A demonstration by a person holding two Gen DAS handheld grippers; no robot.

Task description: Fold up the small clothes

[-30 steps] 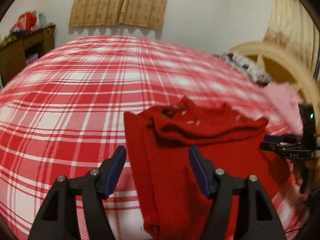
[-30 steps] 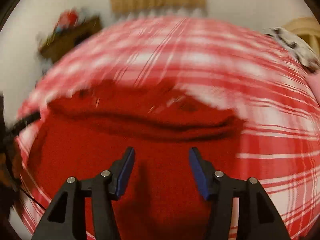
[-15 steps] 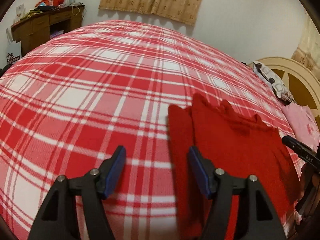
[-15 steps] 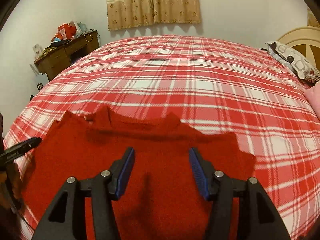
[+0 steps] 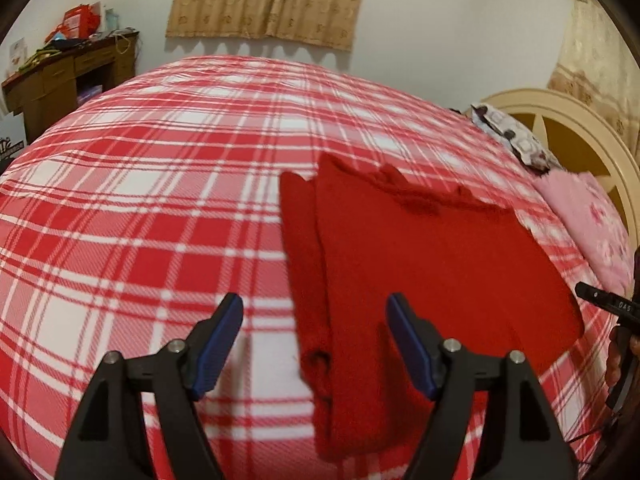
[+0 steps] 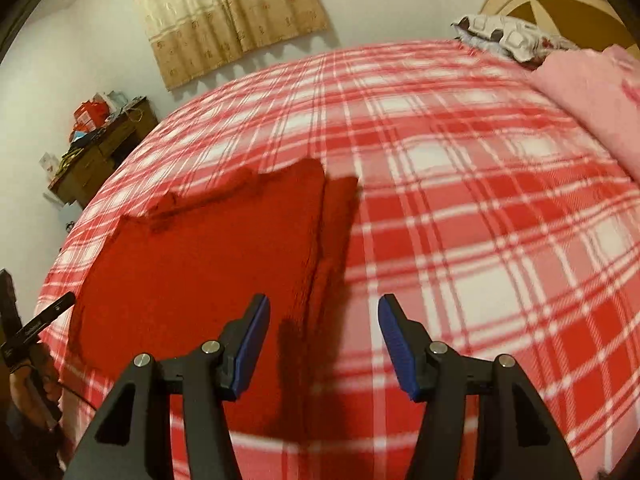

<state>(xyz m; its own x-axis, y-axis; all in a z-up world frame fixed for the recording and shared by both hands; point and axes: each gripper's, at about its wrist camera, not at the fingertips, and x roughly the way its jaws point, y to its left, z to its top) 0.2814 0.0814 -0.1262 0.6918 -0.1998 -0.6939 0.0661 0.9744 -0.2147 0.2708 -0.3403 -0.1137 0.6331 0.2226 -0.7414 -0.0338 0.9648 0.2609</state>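
Observation:
A red knit sweater (image 5: 420, 248) lies flat on the red-and-white plaid bedspread (image 5: 140, 220), neck toward the far side. One sleeve (image 5: 304, 280) lies folded along its left edge. My left gripper (image 5: 314, 340) hovers over that sleeve, jaws opening, nothing pinched. In the right wrist view the same sweater (image 6: 208, 260) fills the left half, its right sleeve (image 6: 334, 240) lying along the body. My right gripper (image 6: 322, 344) stands open above that sleeve's lower end, holding nothing. Each gripper's tip shows at the edge of the other's view.
A pink floral cloth (image 5: 592, 224) and a patterned pillow (image 5: 512, 140) lie by the cream headboard (image 5: 572, 120) on the right. A cluttered wooden desk (image 5: 60, 76) stands past the bed's far left corner. Curtains (image 5: 272, 0) hang on the back wall.
The sweater's bunched upper half has been spread flat. Both grippers swung apart: the left toward the left sleeve, the right toward the right sleeve with a roll. Left jaws stand wider.

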